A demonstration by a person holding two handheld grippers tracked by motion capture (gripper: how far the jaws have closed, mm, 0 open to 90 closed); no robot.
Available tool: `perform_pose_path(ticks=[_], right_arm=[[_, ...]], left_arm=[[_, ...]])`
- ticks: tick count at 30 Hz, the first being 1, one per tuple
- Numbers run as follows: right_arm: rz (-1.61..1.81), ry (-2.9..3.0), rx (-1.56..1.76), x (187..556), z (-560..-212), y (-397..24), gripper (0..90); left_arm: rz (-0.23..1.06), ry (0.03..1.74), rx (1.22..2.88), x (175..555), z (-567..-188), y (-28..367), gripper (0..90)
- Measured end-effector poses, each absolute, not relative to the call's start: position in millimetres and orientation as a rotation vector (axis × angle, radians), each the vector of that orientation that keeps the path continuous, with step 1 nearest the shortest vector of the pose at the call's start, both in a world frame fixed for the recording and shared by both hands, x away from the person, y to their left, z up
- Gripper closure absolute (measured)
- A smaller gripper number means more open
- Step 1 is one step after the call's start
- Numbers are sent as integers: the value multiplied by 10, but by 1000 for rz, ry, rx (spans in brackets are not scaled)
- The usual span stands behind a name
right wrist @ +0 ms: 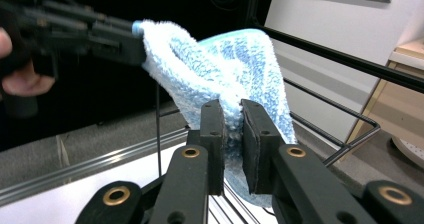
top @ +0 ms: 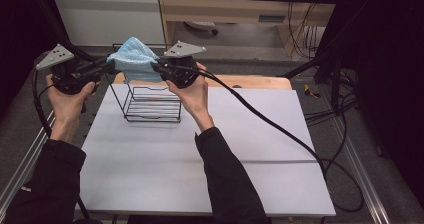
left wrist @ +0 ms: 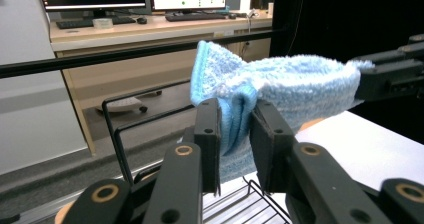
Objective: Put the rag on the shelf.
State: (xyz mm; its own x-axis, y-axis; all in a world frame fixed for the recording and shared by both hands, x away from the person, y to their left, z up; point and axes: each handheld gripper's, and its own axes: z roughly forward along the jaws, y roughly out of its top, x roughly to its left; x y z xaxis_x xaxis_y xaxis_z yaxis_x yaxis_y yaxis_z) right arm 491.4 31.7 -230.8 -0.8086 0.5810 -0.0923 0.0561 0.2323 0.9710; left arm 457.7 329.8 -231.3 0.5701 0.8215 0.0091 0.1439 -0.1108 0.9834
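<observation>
A light blue terry cloth hangs stretched between my two grippers, above a black wire rack at the far left of the white table. My left gripper pinches its left end; in the left gripper view the cloth fills the gap between the jaws of that gripper. My right gripper clamps the right end. In the right gripper view its jaws squeeze a fold of the cloth. The left gripper holds the far corner there. The rack's wires run below.
The white table top stretches toward me with open room. A wooden board lies along its far edge. The right gripper's cable trails across the table to the right. A black frame bar crosses behind the rack.
</observation>
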Motion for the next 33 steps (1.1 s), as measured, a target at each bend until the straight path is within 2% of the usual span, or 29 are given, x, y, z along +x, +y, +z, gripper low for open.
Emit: perform_pose_path(ticks=[9, 13, 16, 23, 30, 33], right_arm=[[1582, 2092, 554, 4885, -2326, 323, 817], [1571, 2100, 554, 4889, -2339, 331, 818], [1561, 2103, 546, 4886, -2351, 338, 817], [1543, 2116, 531, 4863, -2358, 337, 785], [1618, 2117, 556, 4810, -2334, 344, 618], [1663, 2109, 563, 4786, -2308, 337, 621]], left_arm=[[737, 826, 1574, 4508, -2022, 3235, 697], [738, 834, 1519, 4485, -1879, 3241, 697], [736, 853, 1557, 4507, -1829, 3173, 727], [619, 937, 1733, 4650, -2087, 3006, 822], [584, 950, 1764, 4681, -2310, 3032, 882], [593, 945, 1769, 4687, -2347, 3022, 889]])
